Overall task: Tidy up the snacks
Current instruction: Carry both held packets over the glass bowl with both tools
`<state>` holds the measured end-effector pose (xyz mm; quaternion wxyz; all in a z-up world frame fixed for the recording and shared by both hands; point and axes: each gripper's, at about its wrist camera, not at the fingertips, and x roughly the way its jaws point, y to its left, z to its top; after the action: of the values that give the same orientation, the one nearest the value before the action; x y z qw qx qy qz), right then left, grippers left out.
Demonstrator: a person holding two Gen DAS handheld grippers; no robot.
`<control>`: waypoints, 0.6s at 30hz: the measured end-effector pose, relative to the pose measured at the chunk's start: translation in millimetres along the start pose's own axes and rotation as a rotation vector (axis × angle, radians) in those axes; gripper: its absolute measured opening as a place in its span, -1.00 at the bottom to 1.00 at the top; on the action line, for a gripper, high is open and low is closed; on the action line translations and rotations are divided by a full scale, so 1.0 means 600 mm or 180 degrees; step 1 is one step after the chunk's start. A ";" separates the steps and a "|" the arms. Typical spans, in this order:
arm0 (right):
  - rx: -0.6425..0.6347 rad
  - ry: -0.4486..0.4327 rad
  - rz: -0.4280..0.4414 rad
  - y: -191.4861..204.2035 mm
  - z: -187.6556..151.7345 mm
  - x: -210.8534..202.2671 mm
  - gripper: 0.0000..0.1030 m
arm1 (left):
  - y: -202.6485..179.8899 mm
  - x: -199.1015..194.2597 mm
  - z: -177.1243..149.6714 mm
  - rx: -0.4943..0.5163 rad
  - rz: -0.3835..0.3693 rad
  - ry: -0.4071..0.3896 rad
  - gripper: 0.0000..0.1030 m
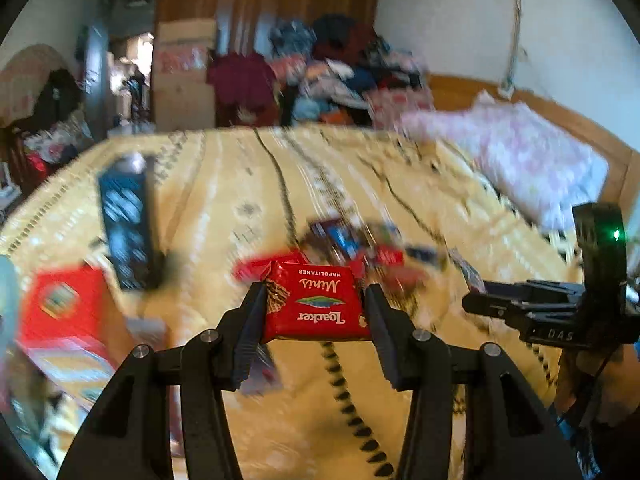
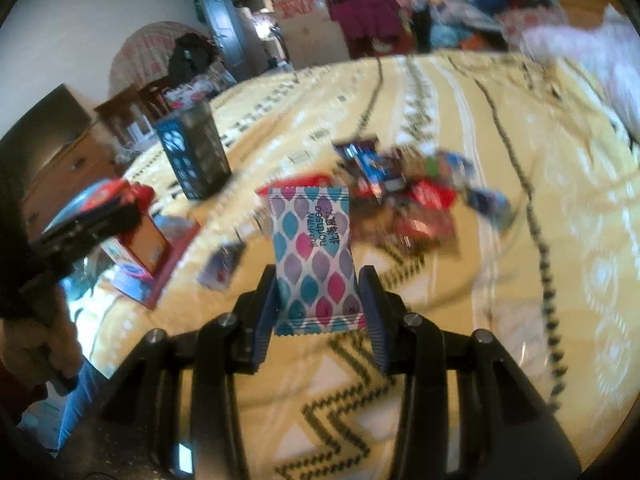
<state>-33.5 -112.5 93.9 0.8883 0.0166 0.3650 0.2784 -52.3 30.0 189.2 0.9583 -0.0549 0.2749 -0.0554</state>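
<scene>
The left gripper (image 1: 315,300) pinched a red wafer (image 1: 316,307), the right gripper (image 2: 319,290) a patterned packet (image 2: 314,256); the far pile (image 2: 400,192) remained unsorted, so much work seemingly remained.

bedspread (image 2: 460,240) bare right of snack pile (image 2: 400,192); dark box (image 2: 192,152) upright left, red box (image 2: 136,248) beside.

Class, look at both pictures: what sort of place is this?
Most likely a bedroom: a bed with a yellow patterned bedspread, a pink pillow by the wooden headboard, and piled clothes behind.
</scene>
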 end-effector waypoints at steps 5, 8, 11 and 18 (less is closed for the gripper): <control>-0.0283 -0.0207 0.0108 0.059 0.078 -0.011 -0.20 | 0.065 -0.073 0.055 -0.0142 0.0259 -0.0327 0.00; -0.0476 -0.0320 0.0231 0.114 0.127 -0.010 -0.20 | 0.119 -0.119 0.076 -0.0272 0.0474 -0.0479 0.00; -0.0672 -0.0413 0.0417 0.185 0.178 -0.004 -0.20 | 0.178 -0.163 0.088 -0.0407 0.0714 -0.0582 0.00; -0.0996 -0.0465 0.0949 0.353 0.246 0.021 -0.20 | 0.323 -0.256 0.088 -0.0772 0.1309 -0.0664 0.00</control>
<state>-31.2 98.3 243.1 0.8531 -0.0475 0.2456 0.4579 -138.8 246.4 287.1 0.9590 -0.1178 0.1847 0.1798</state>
